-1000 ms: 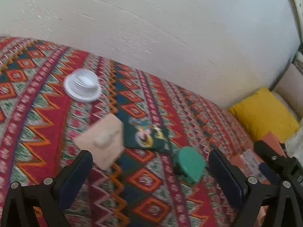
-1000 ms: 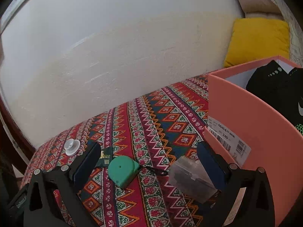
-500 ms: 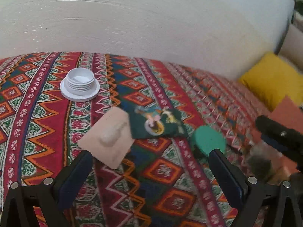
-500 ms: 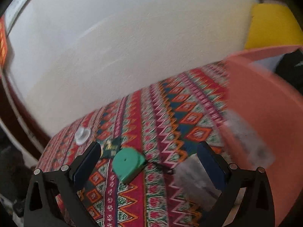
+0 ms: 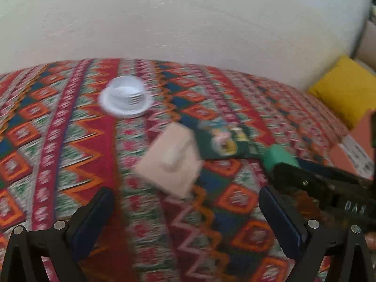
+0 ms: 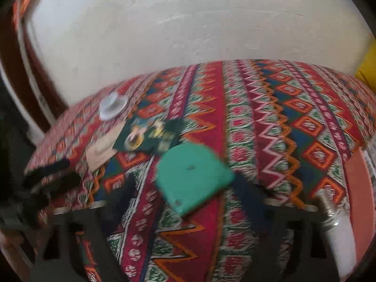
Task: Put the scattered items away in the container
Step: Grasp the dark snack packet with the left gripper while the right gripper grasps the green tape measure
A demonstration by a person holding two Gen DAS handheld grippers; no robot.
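The left hand-held gripper (image 5: 185, 213) is hovering over the patterned red bedspread (image 5: 70, 164) with its fingers spread wide and nothing between them. Ahead of it a white threaded cap (image 5: 125, 97) is sitting on the cloth near the pale wall (image 5: 188, 18), and closer in a beige card (image 5: 170, 161) is lying flat, its right edge touching or slightly overlapping a dark green printed card (image 5: 223, 143) (both are smeared by motion blur, so the overlap is hard to judge). Just right of the printed card a green plastic piece (image 5: 278, 157) is resting on the bedspread, with the black frame of the right hand-held gripper (image 5: 329, 183) reaching in right beside it. From the right wrist view, that right hand-held gripper (image 6: 185, 188) is standing released, fingers apart, with the green plastic piece (image 6: 192, 178) lying between and just ahead of them; whether either finger is touching it cannot be told through the blur. Beyond it the dark green printed card (image 6: 148, 136), the beige card (image 6: 103, 148) and the white threaded cap (image 6: 112, 108) are lying in a loose line toward the far left edge of the bed. The salmon-coloured box (image 6: 359, 192) is showing at the right edge, near the green piece, and a yellow cushion (image 5: 347, 89) is sitting by the wall beyond.
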